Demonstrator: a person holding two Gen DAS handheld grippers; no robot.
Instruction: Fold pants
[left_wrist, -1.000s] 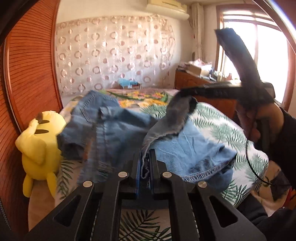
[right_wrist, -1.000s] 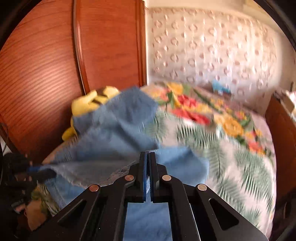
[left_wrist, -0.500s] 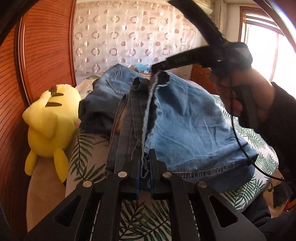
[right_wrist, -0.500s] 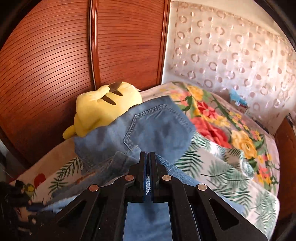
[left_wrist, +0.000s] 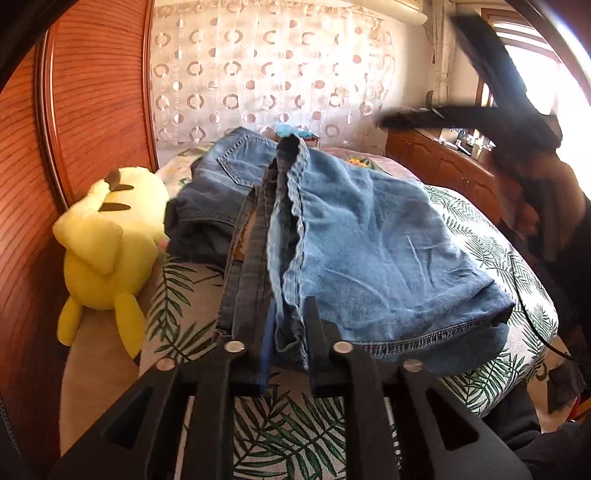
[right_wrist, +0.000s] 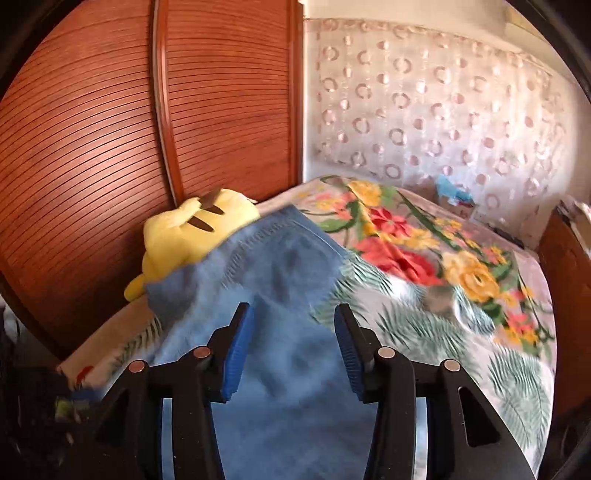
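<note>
The pants, blue denim, lie on the bed in a compact stack, with one half laid over the other so that the hem runs along the near right edge and the waistband and a back pocket sit at the far end. The fold appears largely made; what remains, as a judgement, is releasing the cloth fully, squaring the layers and possibly one more fold across the length. The left gripper has just been opening: its jaws stand a narrow gap apart with the bunched seam edge of the pants between them, and whether the pads still press on that cloth cannot be told. The right gripper has also just been opening: its jaws stand well apart above the denim, holding nothing. In the left wrist view it appears blurred at the far right, clear of the cloth. A yellow plush toy sits at the left of the bed, just beside the pants and against the wooden wardrobe, so room on that side is tight. To the right and far side, the floral bedspread is open. The near edge of the bed lies directly below the left gripper. A wooden cabinet bounds the far right.
</note>
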